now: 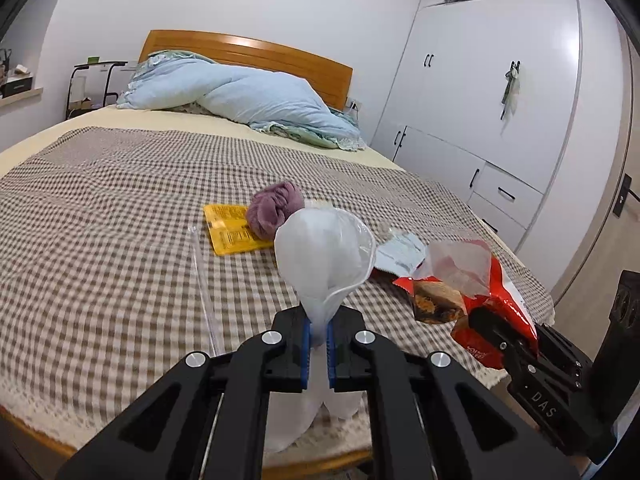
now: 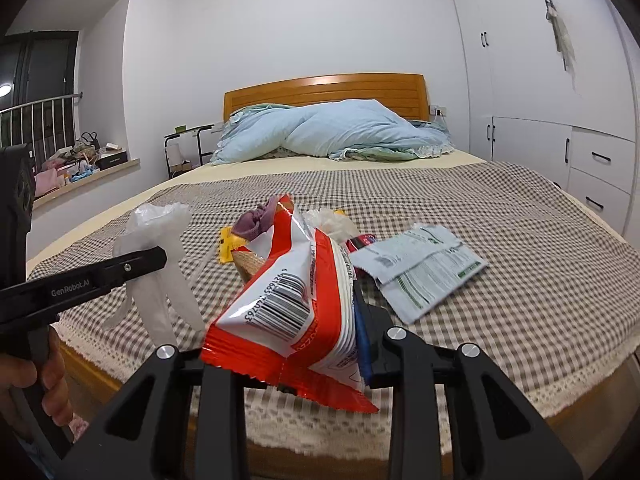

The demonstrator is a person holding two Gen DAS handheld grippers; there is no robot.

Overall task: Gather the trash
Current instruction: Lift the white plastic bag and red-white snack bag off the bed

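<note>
**Step in hand: both hand-held grippers loaded, more trash left on the bed.**

The left hand-held gripper (image 1: 319, 334) is clamped on a white plastic bag (image 1: 325, 254); the right hand-held gripper (image 2: 320, 320) is clamped on a red snack packet (image 2: 296, 292). Both loads hang above the near edge of the bed (image 2: 520, 240). Judged next move: put the packet into the bag, which calls for the bag mouth to be open. A yellow packet (image 1: 230, 228), a purple cloth (image 1: 274, 210) and a pale printed packet (image 2: 424, 268) lie on the bed beyond the held items.
</note>
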